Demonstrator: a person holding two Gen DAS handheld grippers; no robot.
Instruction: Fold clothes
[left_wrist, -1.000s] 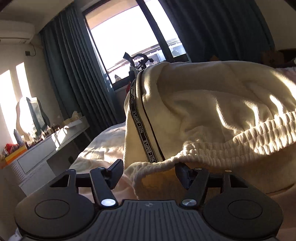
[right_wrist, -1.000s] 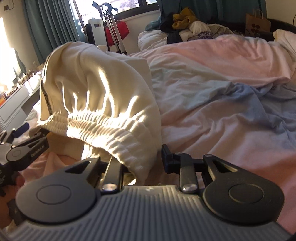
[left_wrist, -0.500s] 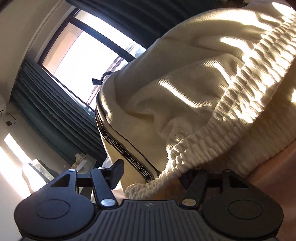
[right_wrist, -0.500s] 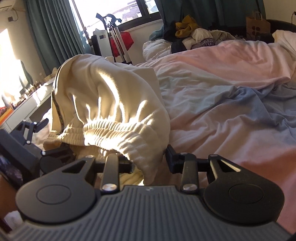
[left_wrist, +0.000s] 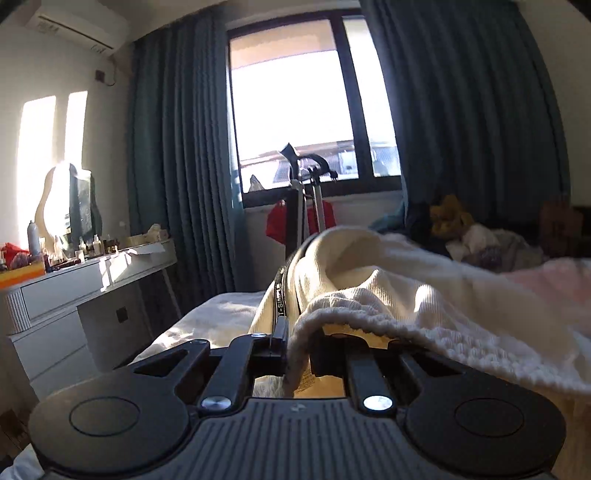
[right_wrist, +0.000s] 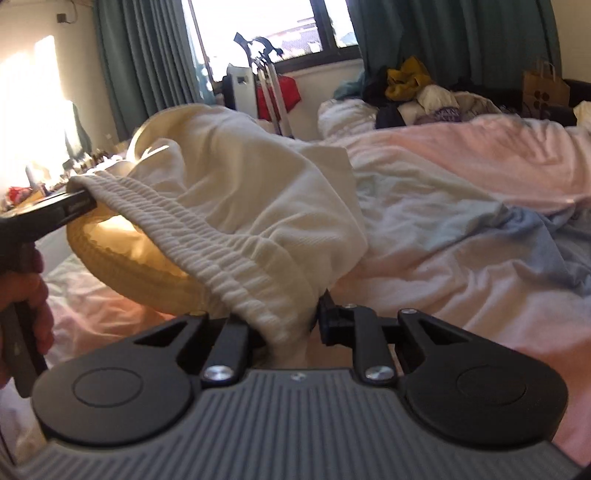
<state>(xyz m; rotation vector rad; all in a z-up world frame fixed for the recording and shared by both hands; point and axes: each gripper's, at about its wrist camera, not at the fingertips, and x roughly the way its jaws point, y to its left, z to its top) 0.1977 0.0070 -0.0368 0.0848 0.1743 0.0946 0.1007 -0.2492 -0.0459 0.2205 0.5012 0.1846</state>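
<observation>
Left tool (left_wrist: 297, 356): closed on the ribbed elastic waistband (left_wrist: 354, 321) of cream sweatpants (left_wrist: 406, 280), at the side seam bearing a black lettered stripe (left_wrist: 279, 299).

Right tool (right_wrist: 291, 328): fingers pinch the same waistband at its opposite end; cloth bunches between them.

Cream sweatpants: held up by the waistband between the two tools, opening sagging to show the yellowish inside, legs trailing away onto the bed (right_wrist: 461, 258).

Bed: rumpled pink and blue duvet; pile of unsorted clothes (right_wrist: 417, 92) near the window end.

Surface (left_wrist: 92, 273): white dresser to the left, bottles and mirror on it.

Step in hand: judged to be spreading the garment before the first fold. Next move likely calls for drawing the tools apart to tauten the waistband, then lowering the pants flat on the bed.
</observation>
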